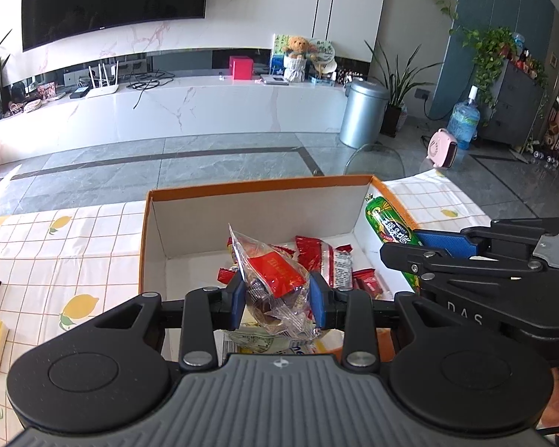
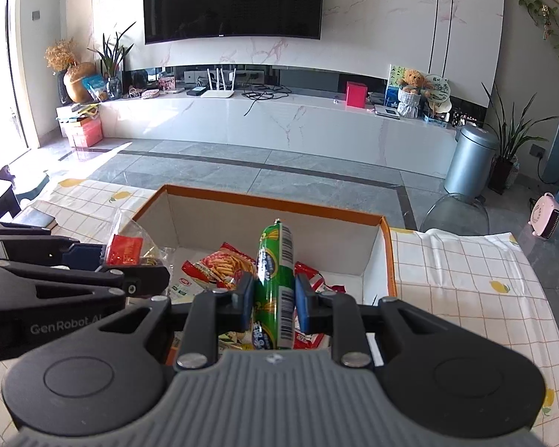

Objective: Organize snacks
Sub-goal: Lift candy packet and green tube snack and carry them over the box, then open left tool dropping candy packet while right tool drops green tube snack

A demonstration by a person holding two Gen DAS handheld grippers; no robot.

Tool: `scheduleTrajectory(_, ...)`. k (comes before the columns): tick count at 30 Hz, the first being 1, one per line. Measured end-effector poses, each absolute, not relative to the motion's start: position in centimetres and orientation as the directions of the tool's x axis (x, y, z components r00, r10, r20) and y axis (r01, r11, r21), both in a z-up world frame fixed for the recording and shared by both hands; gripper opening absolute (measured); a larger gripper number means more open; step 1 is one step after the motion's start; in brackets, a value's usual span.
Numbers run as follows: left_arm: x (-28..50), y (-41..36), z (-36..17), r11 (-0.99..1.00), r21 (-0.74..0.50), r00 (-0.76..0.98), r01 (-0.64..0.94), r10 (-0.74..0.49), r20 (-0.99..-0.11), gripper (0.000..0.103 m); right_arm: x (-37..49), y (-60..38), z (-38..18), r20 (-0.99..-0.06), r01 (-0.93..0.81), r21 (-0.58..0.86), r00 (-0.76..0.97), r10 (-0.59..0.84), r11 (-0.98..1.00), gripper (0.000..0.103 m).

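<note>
Evidently mid-delivery, the left gripper (image 1: 277, 300) is pinching a clear-wrapped cake (image 1: 275, 283) and the right gripper (image 2: 274, 303) a green sausage stick (image 2: 275, 279), fingers clamped, over the orange-rimmed box (image 1: 257, 186), needing lowering and release.

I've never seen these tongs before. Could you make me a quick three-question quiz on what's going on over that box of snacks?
1. True or false: the left tongs hold a clear bag.
2. What do the right tongs grip? A) green tube B) red box C) yellow pack
3. Fill in: both snacks hang over the ____-rimmed box.

Key: 1 true; 2 A; 3 orange.
</note>
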State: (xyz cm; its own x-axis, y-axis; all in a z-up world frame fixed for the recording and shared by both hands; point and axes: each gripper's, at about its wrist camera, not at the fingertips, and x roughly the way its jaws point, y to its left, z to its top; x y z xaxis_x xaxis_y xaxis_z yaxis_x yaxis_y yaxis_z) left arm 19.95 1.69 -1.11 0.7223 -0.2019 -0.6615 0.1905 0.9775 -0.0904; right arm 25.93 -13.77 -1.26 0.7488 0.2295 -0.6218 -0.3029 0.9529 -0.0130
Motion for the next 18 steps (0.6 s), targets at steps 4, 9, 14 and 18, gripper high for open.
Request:
scheduleTrajectory(4, 21.1, 1.2, -2.0, 0.979, -0.053, 0.705, 0.197, -0.179, -0.686, 0.039, 28.1, -13.4, -2.7, -0.659, -0.300, -0.041, 0.725, 0.199, 0.953, 0.020)
scheduleTrajectory(9, 22.2, 0.6, -3.5, 0.978, -0.003, 0.678, 0.209, -0.147, -0.721, 0.039, 30.4, -12.5, -4.7, -0.710, -0.301, -0.082, 0.687, 0.156, 0.950, 0.020)
scheduleTrajectory(14, 22.9, 0.5, -4.0, 0.975, 0.031, 0.667, 0.219, -0.127, -0.734, 0.038, 31.9, -12.1, -6.6, -0.753, -0.307, -0.121, 0.648, 0.114, 0.944, 0.020)
scheduleTrajectory(18, 23.5, 0.1, -4.2, 0.974, 0.037, 0.660, 0.225, -0.124, -0.741, 0.039, 32.6, -11.9, -7.7, -0.775, -0.313, -0.135, 0.624, 0.097, 0.940, 0.020)
